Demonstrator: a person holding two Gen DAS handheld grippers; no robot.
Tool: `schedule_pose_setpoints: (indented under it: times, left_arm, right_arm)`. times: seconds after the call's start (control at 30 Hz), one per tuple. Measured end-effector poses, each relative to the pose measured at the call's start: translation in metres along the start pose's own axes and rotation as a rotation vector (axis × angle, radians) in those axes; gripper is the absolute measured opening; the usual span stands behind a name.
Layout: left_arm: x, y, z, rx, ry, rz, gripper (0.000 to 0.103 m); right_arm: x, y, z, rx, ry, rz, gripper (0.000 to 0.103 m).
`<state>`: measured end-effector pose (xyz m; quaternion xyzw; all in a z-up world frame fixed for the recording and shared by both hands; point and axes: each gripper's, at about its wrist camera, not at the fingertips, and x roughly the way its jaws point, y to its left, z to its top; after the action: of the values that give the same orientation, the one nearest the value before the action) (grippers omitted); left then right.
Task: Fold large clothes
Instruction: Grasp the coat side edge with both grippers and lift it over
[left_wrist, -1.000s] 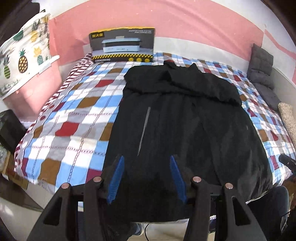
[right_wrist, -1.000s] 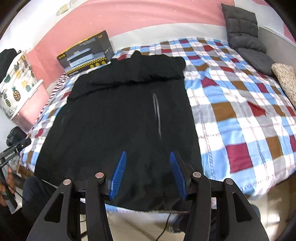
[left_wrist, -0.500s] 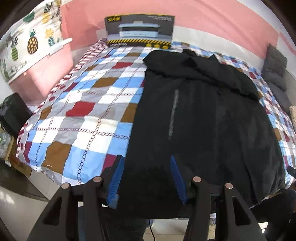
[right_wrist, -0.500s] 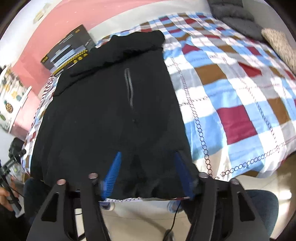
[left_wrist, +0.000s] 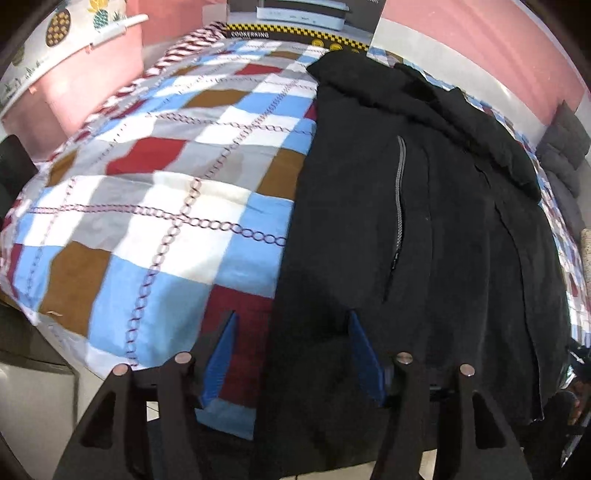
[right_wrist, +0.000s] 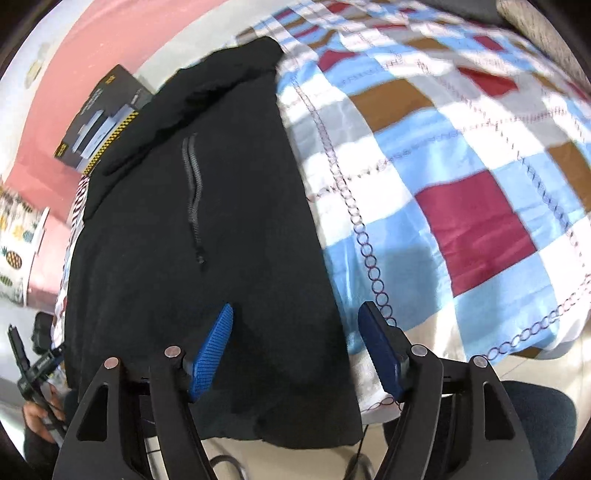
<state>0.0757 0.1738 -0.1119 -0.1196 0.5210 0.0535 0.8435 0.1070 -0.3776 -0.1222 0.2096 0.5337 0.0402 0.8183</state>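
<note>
Two grippers are seen poised over the near hem of a black jacket (left_wrist: 424, 229), which is spread flat along a checked bedspread (left_wrist: 155, 206) with its collar end bunched toward the far wall and a boxed appliance (left_wrist: 306, 22) standing beyond it; the hem hangs slightly over the bed's near edge. The left gripper (left_wrist: 291, 347) is opening, its blue pads straddling the jacket's left side edge, with bedspread under one pad and black cloth under the other; nothing is pinched. The right gripper (right_wrist: 295, 343) is likewise opening, its jaws set wide across the jacket's right side edge, and no cloth is gripped there either. The step in hand is judged to be the taking of both lower corners, so that the hem can be carried up toward the collar. For this to be done well, each gripper should be lowered until one pad slides under the hem and the other rests on top, so that only the jacket is caught and the bedspread is left behind; the two bites should be taken at matching spots on the hem, or the fold will be skewed. The cloth looks thick and heavy, so a deep bite is advised; the pocket zipper (left_wrist: 398, 206) is best kept out of the pinch.
</note>
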Motion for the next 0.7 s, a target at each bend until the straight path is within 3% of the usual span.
schedule_pose_setpoints:
  times: [0.23, 0.33, 0.53, 0.57, 0.63, 0.67, 0.7]
  left_arm:
    - [0.002, -0.009, -0.014, -0.005, 0.044, -0.096, 0.063]
    - [0.002, -0.017, -0.019, 0.057, 0.03, -0.057, 0.063]
    - [0.012, -0.014, -0.016, 0.038, 0.068, -0.059, 0.064]
    - [0.012, -0.013, -0.016, 0.034, 0.068, -0.062, 0.066]
    - [0.012, -0.012, -0.016, 0.021, 0.068, -0.059, 0.067]
    - [0.012, -0.013, -0.017, 0.019, 0.065, -0.054, 0.067]
    - [0.012, -0.013, -0.017, 0.023, 0.064, -0.047, 0.067]
  right_arm:
    - [0.001, 0.014, -0.01, -0.052, 0.095, 0.101, 0.072]
    - [0.003, 0.012, -0.013, -0.058, 0.113, 0.145, 0.072]
    - [0.017, 0.0, -0.005, 0.01, 0.12, 0.186, 0.071]
    - [0.018, 0.003, -0.005, -0.009, 0.124, 0.171, 0.067]
    - [0.016, 0.008, -0.007, -0.052, 0.127, 0.132, 0.048]
    - [0.014, 0.008, -0.008, -0.044, 0.127, 0.161, 0.035]
    - [0.012, 0.006, -0.007, -0.03, 0.128, 0.187, 0.029]
